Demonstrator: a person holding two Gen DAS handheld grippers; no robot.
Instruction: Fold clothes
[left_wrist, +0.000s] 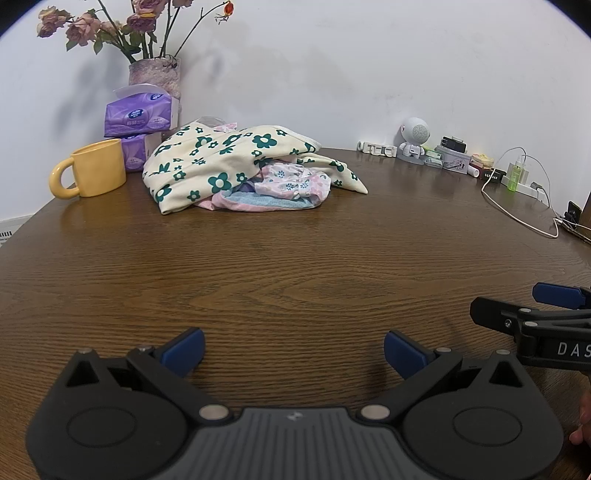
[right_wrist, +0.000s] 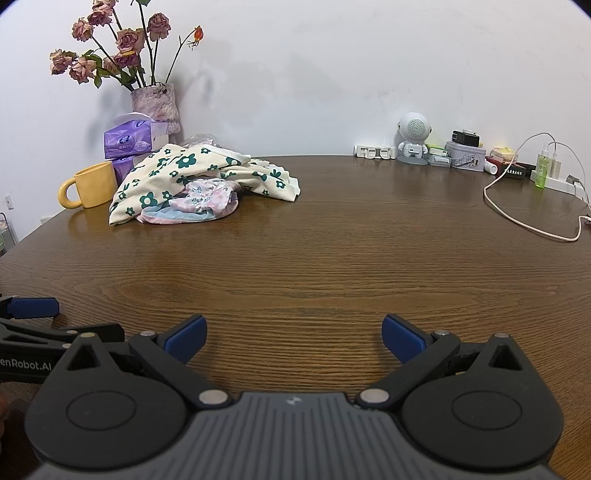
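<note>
We held the left gripper (left_wrist: 293, 349) and right gripper (right_wrist: 293, 334) side by side, jaws wide, nothing between them. The pile of clothes (left_wrist: 236, 166) lay well ahead, up and left of both, across bare table (left_wrist: 295, 266). A yellow mug (left_wrist: 92, 171) and tissue packs (left_wrist: 138, 114) stood just left of the pile.

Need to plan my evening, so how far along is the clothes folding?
Nothing looks folded. The clothes pile sits crumpled by the yellow mug. Left gripper and right gripper are open, empty, above bare table. All folding remains.
</note>
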